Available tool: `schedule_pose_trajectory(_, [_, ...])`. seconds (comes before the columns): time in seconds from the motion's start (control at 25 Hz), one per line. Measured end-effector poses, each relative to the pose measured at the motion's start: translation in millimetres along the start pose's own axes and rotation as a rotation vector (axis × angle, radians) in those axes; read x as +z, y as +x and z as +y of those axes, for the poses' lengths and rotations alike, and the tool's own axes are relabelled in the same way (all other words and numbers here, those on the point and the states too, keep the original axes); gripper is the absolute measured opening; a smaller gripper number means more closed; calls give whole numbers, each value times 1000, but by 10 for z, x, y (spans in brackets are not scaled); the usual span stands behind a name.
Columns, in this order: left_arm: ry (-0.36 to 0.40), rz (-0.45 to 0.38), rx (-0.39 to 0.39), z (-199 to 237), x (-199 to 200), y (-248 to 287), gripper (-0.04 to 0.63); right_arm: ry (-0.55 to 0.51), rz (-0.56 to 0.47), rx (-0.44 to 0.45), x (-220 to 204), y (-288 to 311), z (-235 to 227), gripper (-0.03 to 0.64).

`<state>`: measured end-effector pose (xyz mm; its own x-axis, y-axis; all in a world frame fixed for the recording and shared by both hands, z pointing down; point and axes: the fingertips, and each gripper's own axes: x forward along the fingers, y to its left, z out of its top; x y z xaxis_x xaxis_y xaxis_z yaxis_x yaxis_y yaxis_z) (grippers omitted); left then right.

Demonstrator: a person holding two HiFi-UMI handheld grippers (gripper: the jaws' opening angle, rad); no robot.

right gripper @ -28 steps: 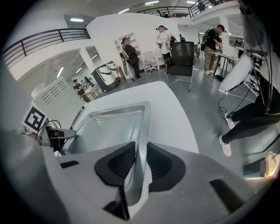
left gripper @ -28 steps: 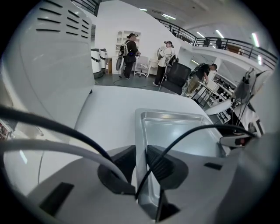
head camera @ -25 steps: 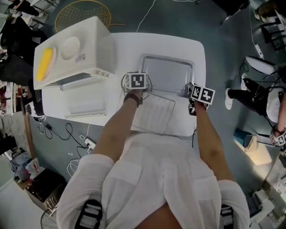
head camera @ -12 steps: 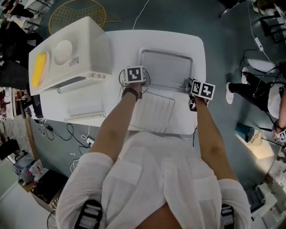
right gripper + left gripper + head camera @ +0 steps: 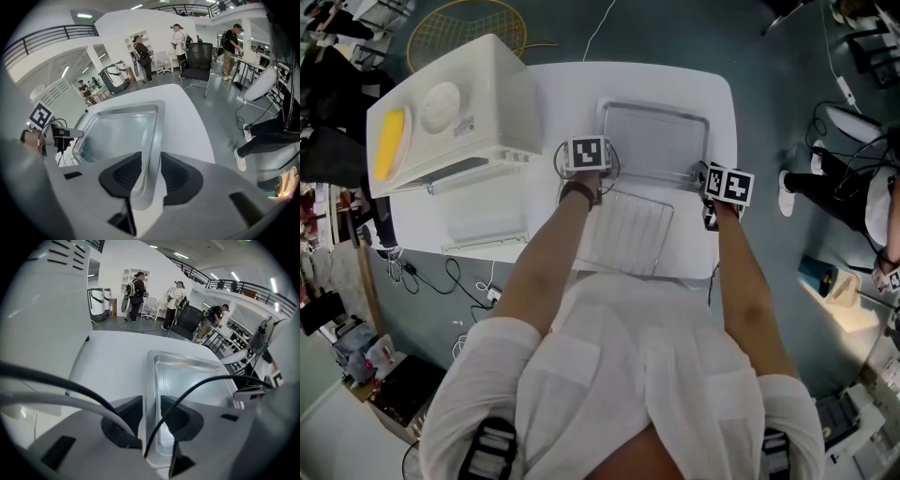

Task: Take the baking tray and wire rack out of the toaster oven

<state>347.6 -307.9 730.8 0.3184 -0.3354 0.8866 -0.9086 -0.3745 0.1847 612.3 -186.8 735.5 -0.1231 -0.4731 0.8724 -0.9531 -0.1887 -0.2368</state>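
Note:
The silver baking tray (image 5: 652, 141) lies on the white table (image 5: 562, 94), with the wire rack (image 5: 623, 234) just in front of it. My left gripper (image 5: 592, 171) straddles the tray's left rim, seen close in the left gripper view, where the gripper (image 5: 151, 404) has the tray (image 5: 187, 380) running ahead. My right gripper (image 5: 710, 187) straddles the right rim; in its own view the gripper (image 5: 151, 161) shows the tray (image 5: 117, 131) to its left. Both pairs of jaws have just been opening; the rim stands between them with small gaps.
The white toaster oven (image 5: 450, 103) stands at the table's left with its door (image 5: 483, 230) folded down. Its side fills the left of the left gripper view (image 5: 42, 310). Several people stand far off (image 5: 136, 291). Cables lie on the floor (image 5: 459, 281).
Tray, rack and both hands stay where they were; only the head view has shifted slightly.

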Motion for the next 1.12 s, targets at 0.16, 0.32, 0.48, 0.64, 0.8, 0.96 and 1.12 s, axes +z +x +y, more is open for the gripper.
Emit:
schedule_pose_trajectory(0.16, [55, -29, -11, -29, 56, -95, 110, 3, -22, -3, 42, -96, 17, 129])
schedule_pose_trajectory(0.32, [96, -76, -15, -53, 151, -296, 110, 14, -79, 12, 163, -262, 77, 127])
schedule_pose_trajectory(0.48, [164, -154, -30, -142, 336, -635, 110, -11, -169, 17, 347, -551, 137, 120])
schedule_pose_trajectory(0.64, [166, -228, -51, -244, 531, -972, 109, -15, -291, 40, 609, -975, 253, 106])
schedule_pose_trajectory(0.8, [184, -381, -68, -336, 831, -1455, 101, -64, -447, 64, 870, -1408, 477, 50])
schedule_pose_trajectory(0.96, [220, -547, -110, -482, 1064, -1955, 83, -151, -622, 68, 1088, -1859, 688, 5])
schedule_pose_trajectory(1.12, [239, -700, -131, -573, 1231, -2444, 49, -212, -782, 91, 1243, -2349, 876, 5])
